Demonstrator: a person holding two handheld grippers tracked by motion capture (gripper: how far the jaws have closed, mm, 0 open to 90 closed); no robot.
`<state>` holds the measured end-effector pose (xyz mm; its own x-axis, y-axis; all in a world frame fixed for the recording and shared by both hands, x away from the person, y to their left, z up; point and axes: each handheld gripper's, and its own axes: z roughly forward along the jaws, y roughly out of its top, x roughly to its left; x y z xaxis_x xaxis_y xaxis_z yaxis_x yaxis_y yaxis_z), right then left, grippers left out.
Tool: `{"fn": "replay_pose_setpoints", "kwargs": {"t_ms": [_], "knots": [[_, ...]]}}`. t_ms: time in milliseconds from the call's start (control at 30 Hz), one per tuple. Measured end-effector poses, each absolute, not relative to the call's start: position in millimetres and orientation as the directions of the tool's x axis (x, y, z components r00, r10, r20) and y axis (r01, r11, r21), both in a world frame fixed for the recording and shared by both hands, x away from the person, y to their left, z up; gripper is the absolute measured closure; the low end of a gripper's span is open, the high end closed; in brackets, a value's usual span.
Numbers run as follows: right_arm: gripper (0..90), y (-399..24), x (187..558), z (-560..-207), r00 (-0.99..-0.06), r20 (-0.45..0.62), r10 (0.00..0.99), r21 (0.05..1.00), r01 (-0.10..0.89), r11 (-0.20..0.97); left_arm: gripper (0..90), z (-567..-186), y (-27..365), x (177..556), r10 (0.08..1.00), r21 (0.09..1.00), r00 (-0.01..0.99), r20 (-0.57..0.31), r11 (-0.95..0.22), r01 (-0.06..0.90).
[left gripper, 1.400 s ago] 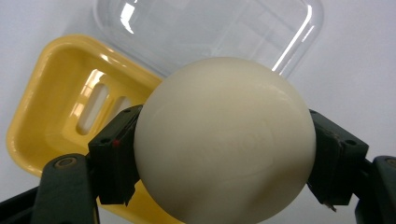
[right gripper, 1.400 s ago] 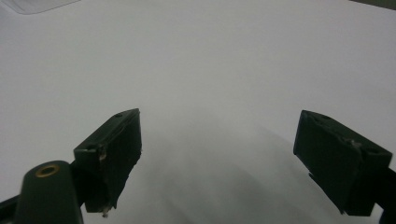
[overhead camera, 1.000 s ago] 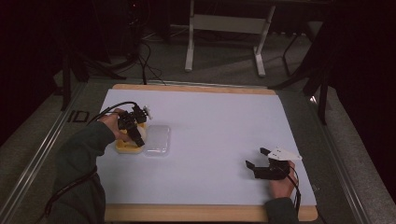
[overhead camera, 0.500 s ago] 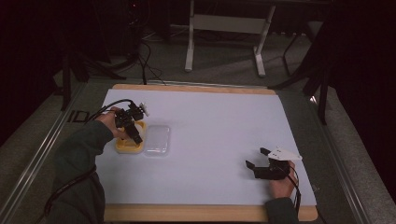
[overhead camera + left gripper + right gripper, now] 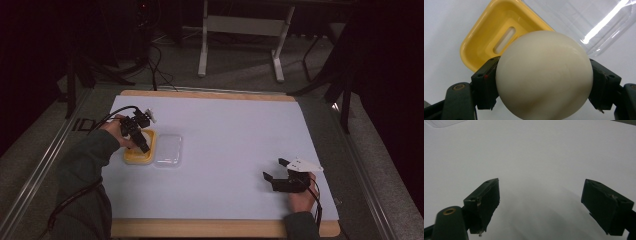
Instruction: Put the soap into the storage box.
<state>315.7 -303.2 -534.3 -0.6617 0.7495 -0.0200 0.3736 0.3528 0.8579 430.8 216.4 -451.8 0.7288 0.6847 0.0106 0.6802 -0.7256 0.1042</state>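
I have the left hand-held gripper (image 5: 544, 75) clamped on a cream-white egg-shaped ball (image 5: 544, 75), both black pads pressed against its flanks, so it is gripping that ball and nothing else. Looking along the jaws, the yellow tray (image 5: 477, 42) lies directly beyond and below the ball, just past its far edge, with a pale slot in its floor. The tray's long axis runs diagonally away from me in this view, and the slot follows the same line. The clear lid (image 5: 599, 22) sits just beside the tray on its right, touching or nearly so; I cannot tell which. From the high view, the left hand-held gripper (image 5: 140, 137) hangs over the yellow tray (image 5: 131, 157) at the left of the white counter (image 5: 235, 130), with the clear lid (image 5: 168, 150) alongside. The right hand-held gripper (image 5: 279, 171) rests well apart near the counter's front right, its jaws spread wide with nothing between them. So my left hand is the nearer one by far, and I judge the coming move to be a short drop of the ball straight down into the tray.
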Motion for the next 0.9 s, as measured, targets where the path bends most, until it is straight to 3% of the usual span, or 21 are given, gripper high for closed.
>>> {"fn": "replay_pose_setpoints", "kwargs": {"t_ms": [900], "knots": [[14.9,-303.1,315.7,-534.3,-0.663,-0.021,0.749,0.858,0.373,0.354,23.7,-465.5,222.8,438.1,0.722,0.103,0.691,0.017,-0.689,0.717]]}}
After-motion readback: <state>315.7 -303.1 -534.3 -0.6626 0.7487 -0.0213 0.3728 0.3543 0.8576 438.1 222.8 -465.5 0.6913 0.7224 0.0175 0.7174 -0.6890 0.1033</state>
